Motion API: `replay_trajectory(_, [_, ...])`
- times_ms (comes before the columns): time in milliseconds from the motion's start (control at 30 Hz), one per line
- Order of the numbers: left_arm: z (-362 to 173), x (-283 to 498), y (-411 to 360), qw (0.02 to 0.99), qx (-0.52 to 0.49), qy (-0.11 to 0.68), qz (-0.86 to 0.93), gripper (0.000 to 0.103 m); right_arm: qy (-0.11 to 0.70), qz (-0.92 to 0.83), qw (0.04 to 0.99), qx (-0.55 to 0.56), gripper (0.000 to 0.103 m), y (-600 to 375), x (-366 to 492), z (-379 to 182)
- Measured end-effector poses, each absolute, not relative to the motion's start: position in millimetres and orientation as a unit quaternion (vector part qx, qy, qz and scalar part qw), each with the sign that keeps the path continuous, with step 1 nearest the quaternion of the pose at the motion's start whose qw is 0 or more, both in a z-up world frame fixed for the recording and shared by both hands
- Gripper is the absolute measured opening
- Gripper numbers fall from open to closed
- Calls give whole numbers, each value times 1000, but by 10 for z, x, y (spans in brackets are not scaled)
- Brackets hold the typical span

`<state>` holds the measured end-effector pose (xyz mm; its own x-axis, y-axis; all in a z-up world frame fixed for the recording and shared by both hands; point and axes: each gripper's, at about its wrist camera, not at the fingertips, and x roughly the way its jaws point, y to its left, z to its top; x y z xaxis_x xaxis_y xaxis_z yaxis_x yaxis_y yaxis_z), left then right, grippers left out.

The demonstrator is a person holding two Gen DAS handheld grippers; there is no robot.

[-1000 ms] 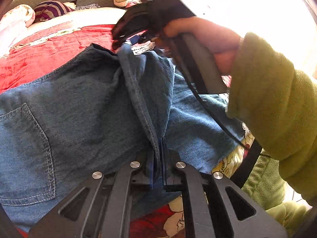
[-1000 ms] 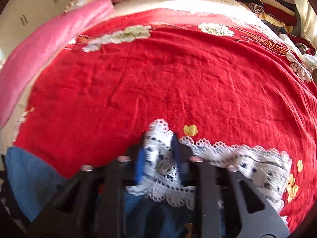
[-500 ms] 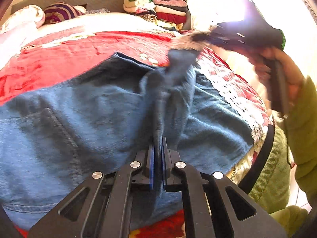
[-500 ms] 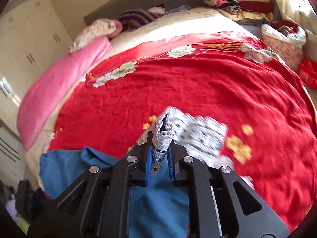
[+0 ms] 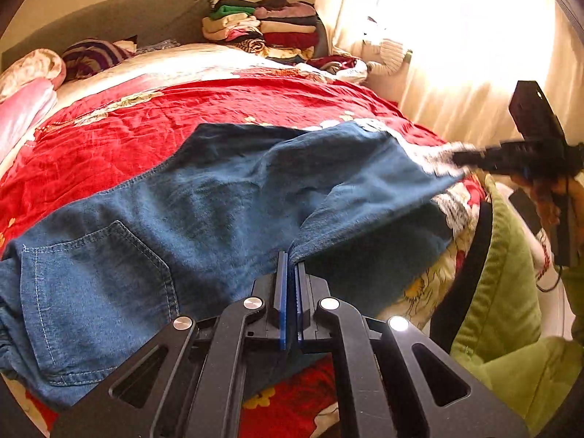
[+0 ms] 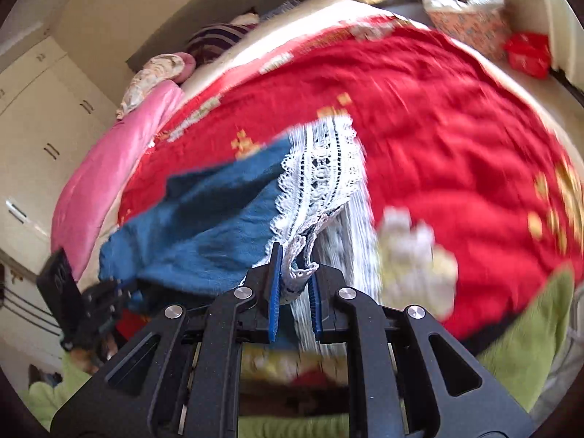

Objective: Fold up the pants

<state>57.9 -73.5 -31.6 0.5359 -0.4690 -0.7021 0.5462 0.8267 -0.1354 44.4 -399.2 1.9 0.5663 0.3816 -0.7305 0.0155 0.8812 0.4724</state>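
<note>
Two grips: left hand-held gripper clenched on the pants mid-leg edge, right hand-held gripper grasping the lace hem at 3 o'clock over the red bed; step: stretching leg flat; next, lay it down aligned.

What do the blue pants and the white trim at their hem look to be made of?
Blue pants: soft matte woven denim or chambray, judging by the contrast-stitched patch pocket and limp drape. White hem trim: openwork lace, probably cotton, with eyelet holes and scalloped edges; the fibre cannot be told.
</note>
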Motion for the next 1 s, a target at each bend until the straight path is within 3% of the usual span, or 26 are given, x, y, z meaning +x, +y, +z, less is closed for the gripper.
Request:
replay_trajectory(367, [-411, 480, -808, 865, 71, 395, -300, 3, 481, 68, 849, 209, 8, -3998, 120, -293])
replay_trajectory(533, [-527, 507, -833, 857, 77, 411, -301, 3, 482, 31, 855, 189, 17, -4009, 65, -317])
replay_trajectory(733, [-531, 513, -818, 858, 71, 410, -301, 3, 395, 69, 915, 36, 25, -3553, -124, 153])
replay_trajectory(1000, [-493, 449, -817, 859, 79, 406, -301, 3, 441, 183, 864, -162, 26, -2574, 8, -273])
